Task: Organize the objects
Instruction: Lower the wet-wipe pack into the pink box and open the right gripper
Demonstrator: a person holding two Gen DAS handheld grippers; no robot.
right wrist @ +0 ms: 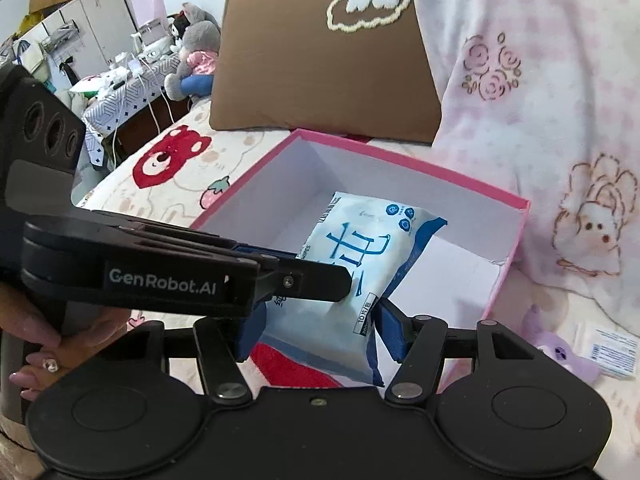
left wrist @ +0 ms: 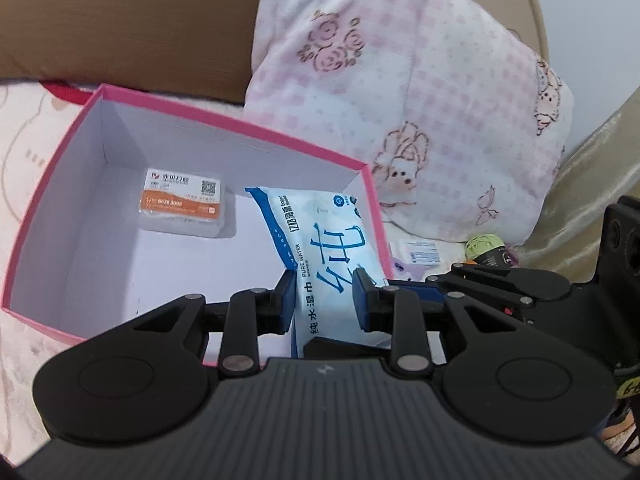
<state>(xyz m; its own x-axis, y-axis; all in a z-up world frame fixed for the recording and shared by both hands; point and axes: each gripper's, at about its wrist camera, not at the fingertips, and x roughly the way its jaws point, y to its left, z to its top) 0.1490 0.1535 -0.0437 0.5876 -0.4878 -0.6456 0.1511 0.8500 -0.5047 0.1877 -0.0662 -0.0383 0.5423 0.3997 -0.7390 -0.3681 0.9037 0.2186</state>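
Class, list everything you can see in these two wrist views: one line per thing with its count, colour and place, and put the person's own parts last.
wet wipes pack: one, white and blue, over the box's near side, between both grippers' fingers
pink box: one, pink outside, white inside, open on the bed
small card box: one, white and orange, on the pink box's floor
brown pillow: one, brown with a white cloud, behind the box
blanket: one, pink and white, right of the box
bedsheet: one, cream, red bear print
left gripper: one, black, blue pads, shut on the pack
right gripper: one, black, astride the pack
hand: one, far left edge of right view
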